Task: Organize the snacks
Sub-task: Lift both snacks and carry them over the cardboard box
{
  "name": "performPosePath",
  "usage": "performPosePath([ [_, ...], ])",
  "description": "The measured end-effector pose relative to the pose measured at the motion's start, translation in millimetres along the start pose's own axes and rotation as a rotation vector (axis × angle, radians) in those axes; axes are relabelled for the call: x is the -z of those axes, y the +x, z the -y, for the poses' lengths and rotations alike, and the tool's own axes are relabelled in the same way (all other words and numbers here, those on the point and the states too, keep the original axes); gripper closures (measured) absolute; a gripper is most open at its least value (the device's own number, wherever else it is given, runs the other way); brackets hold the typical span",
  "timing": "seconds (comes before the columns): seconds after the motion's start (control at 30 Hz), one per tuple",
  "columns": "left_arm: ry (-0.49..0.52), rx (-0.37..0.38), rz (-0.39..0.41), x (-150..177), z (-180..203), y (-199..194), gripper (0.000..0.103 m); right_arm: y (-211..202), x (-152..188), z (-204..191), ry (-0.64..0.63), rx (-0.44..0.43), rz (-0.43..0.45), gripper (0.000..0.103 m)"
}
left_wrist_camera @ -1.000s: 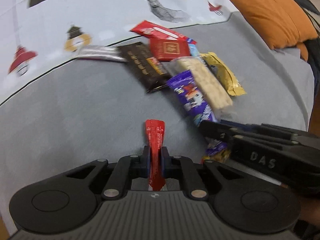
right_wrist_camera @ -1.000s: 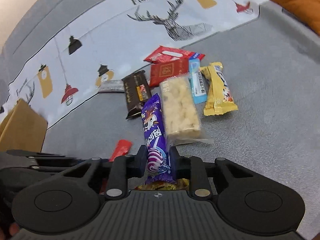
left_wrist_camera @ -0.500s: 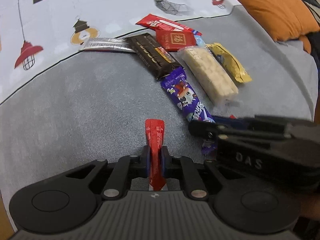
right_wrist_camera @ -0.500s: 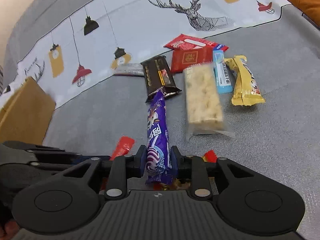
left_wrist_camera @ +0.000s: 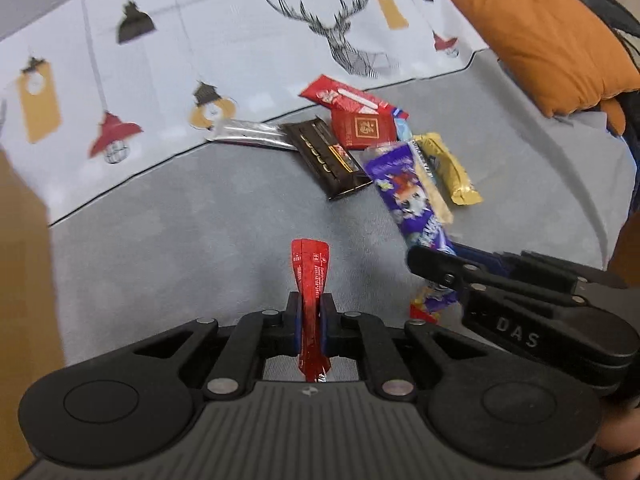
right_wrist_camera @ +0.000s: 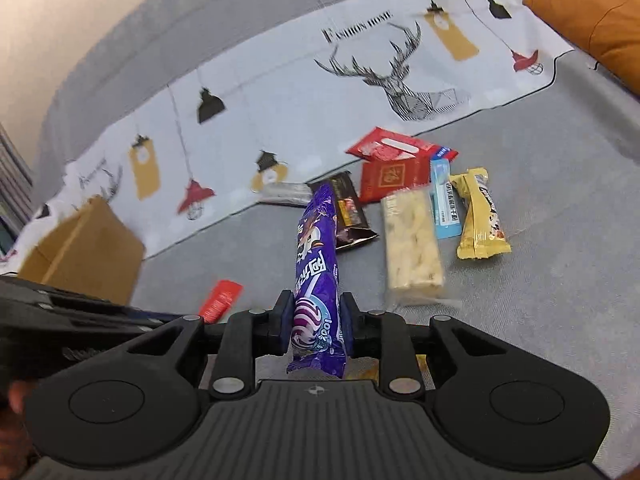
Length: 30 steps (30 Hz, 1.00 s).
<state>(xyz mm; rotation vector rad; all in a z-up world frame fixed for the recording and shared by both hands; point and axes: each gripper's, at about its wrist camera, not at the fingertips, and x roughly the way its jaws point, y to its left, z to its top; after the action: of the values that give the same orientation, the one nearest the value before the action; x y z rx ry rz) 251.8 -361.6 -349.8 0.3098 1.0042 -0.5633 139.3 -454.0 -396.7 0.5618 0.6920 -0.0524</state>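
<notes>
My left gripper (left_wrist_camera: 310, 312) is shut on a thin red snack packet (left_wrist_camera: 310, 276), held above the grey sofa seat. My right gripper (right_wrist_camera: 316, 316) is shut on a long purple snack pack (right_wrist_camera: 316, 256), lifted off the seat; it also shows in the left wrist view (left_wrist_camera: 404, 192). On the seat lie a dark chocolate bar (right_wrist_camera: 348, 208), a clear pack of pale biscuits (right_wrist_camera: 412, 240), a blue packet (right_wrist_camera: 444, 204), a yellow bar (right_wrist_camera: 480, 216), two red packets (right_wrist_camera: 392, 164) and a silver wrapper (right_wrist_camera: 284, 194).
A cardboard box (right_wrist_camera: 84, 252) stands on the seat at the left. A printed white cloth with a deer (right_wrist_camera: 400, 76) covers the sofa back. An orange cushion (left_wrist_camera: 548, 48) lies at the right. Small wrappers (left_wrist_camera: 424, 308) lie under the right gripper.
Both grippers have risen and pulled back from the pile. The purple pack has come off the seat in the right gripper. The cardboard box has come further into view at the left.
</notes>
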Motion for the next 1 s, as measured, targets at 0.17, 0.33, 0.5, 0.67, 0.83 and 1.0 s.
performPosePath([
  [0.17, -0.04, -0.011, 0.012, 24, -7, -32, 0.094, -46, 17, -14, -0.042, 0.035, 0.053, 0.077],
  [0.33, -0.056, -0.015, 0.04, 44, -22, -66, 0.094, -77, 22, -43, -0.043, 0.025, 0.079, 0.077],
  [0.5, 0.004, -0.074, 0.101, 57, -45, -106, 0.094, -89, 16, -90, -0.087, -0.004, 0.1, 0.077],
  [0.67, -0.1, -0.132, 0.127, 64, -91, -150, 0.094, -99, 3, -141, -0.127, -0.063, 0.098, 0.077],
  [0.83, -0.247, -0.231, 0.129, 68, -138, -194, 0.094, -111, -9, -207, -0.231, -0.124, 0.097, 0.077],
  [1.0, -0.301, -0.234, 0.212, 79, -171, -244, 0.094, -114, -11, -274, -0.264, -0.204, 0.081, 0.077],
])
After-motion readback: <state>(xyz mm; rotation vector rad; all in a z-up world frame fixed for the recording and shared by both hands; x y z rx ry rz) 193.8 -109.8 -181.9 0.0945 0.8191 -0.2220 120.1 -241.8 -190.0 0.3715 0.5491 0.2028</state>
